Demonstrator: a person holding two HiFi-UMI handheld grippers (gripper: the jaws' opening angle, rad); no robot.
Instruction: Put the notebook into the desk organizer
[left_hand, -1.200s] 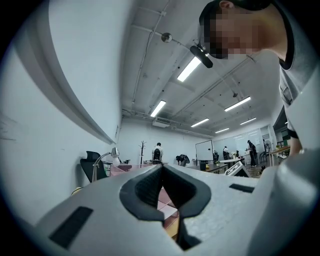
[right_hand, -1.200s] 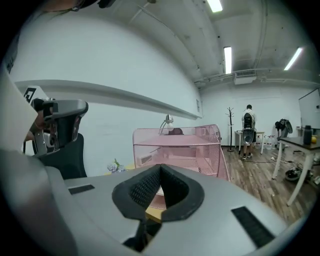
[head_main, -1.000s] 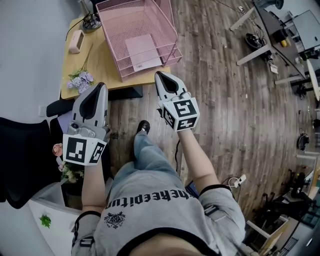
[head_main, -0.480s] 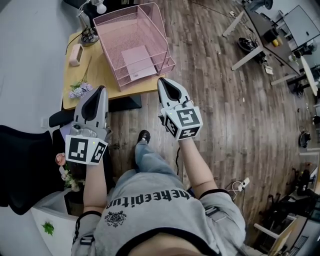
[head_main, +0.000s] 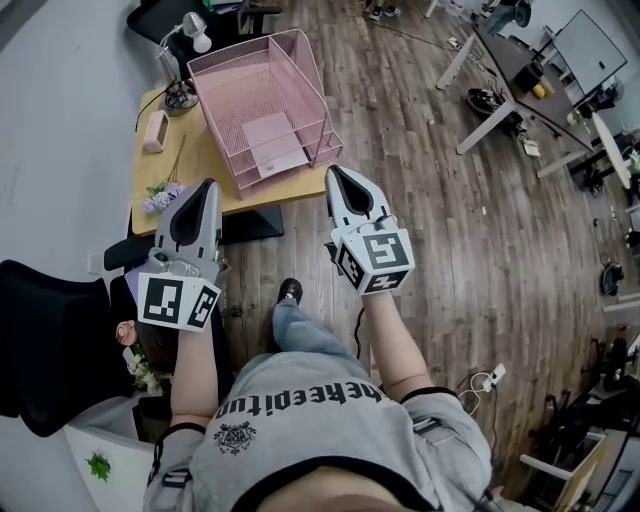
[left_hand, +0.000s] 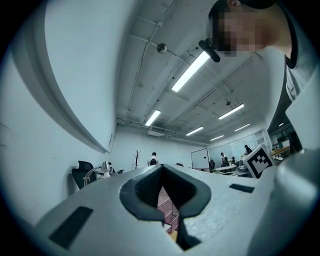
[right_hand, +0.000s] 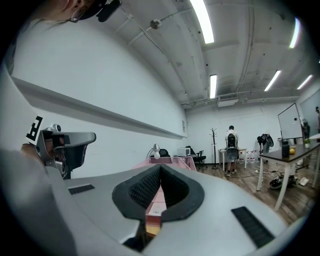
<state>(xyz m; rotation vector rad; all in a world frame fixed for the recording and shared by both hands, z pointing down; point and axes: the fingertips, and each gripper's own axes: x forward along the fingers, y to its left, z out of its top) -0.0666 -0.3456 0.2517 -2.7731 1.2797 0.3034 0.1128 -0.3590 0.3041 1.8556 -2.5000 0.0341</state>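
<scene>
Wood-plank floor (head_main: 450, 250), pale wall (head_main: 60, 110) (strip lights (right_hand: 202, 20) overhead), desks (head_main: 505, 70) beyond

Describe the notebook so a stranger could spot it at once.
Find the wooden desk at the upper left of the head view; a pink wire-mesh desk organizer stands on it. The notebook lies flat inside it. It is the only solid pale-pink rectangle among the open mesh, and it has a white patch at its near edge.

The left hand-held gripper (left_hand: 162, 167), jaws together, empty, faces the pink desk organizer (left_hand: 166, 207).
</scene>
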